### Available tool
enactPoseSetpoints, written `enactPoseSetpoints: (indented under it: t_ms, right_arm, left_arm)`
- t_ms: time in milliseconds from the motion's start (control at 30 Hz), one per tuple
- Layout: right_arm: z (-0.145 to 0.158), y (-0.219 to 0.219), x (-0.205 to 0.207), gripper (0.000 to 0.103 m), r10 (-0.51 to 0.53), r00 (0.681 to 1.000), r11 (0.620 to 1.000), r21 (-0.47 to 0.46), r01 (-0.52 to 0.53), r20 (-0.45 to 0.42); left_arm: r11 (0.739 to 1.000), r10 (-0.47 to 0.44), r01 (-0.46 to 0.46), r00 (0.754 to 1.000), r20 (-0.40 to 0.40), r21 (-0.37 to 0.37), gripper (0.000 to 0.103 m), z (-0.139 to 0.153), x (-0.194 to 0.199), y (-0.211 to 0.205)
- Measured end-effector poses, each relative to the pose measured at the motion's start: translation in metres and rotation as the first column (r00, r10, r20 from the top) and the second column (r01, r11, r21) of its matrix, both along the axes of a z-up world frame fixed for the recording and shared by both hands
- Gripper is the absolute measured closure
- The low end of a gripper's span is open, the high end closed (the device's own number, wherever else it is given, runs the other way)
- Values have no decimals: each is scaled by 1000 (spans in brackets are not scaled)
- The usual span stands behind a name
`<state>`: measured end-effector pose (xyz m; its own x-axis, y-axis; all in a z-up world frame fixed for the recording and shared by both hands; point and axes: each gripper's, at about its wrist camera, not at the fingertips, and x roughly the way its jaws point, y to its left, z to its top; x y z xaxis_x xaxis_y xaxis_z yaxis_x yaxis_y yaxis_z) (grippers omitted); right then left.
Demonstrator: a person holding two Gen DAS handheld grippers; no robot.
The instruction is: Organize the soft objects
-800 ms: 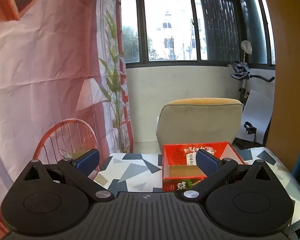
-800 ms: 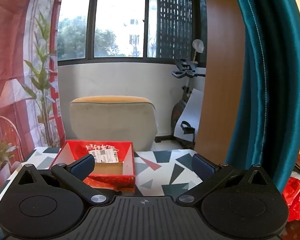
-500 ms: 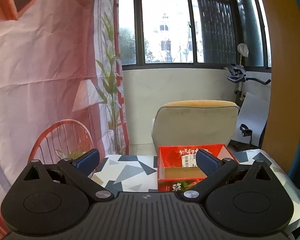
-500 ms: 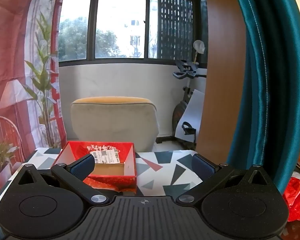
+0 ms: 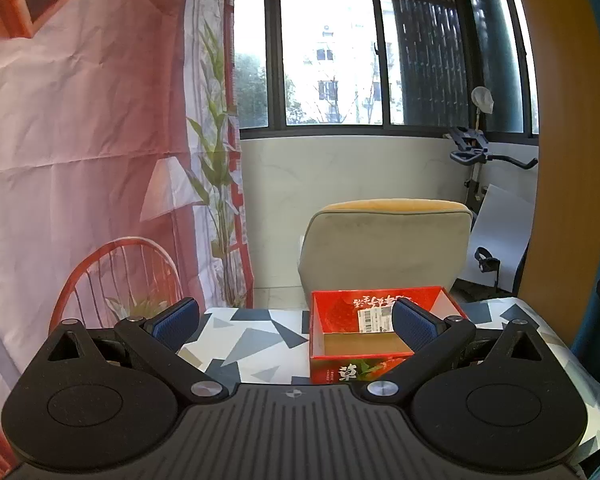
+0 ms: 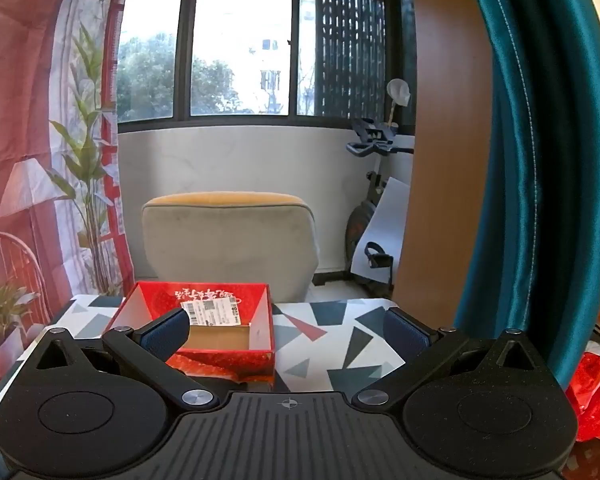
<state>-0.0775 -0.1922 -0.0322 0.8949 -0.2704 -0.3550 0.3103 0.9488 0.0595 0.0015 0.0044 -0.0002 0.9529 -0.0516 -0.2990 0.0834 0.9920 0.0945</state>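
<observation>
Left wrist view: the left gripper [image 5: 296,322], jaws spread wide and empty, hovers over a geometric-patterned tabletop [image 5: 256,340]; an open red cardboard box [image 5: 380,344] sits ahead behind its right finger.

Right wrist view: the right gripper [image 6: 288,330], equally wide and empty, faces the same box [image 6: 204,332] behind its left finger.

Bright daylight floods through the overexposed window [image 5: 328,56]; sharp focus, fisheye bending at edges.

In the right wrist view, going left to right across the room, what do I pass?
Printed backdrop → red box → beige chair → exercise bike → wooden panel → teal curtain → red bag.
</observation>
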Motion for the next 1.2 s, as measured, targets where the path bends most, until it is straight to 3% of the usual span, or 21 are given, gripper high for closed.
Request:
enactPoseSetpoints:
  t_ms: [1200]
  right_arm:
    - [1,1,1,0,13,1000,1000,1,-13,1]
  left_arm:
    - [1000,-16,16,1000,-12,-5,0,-3,-1,-2]
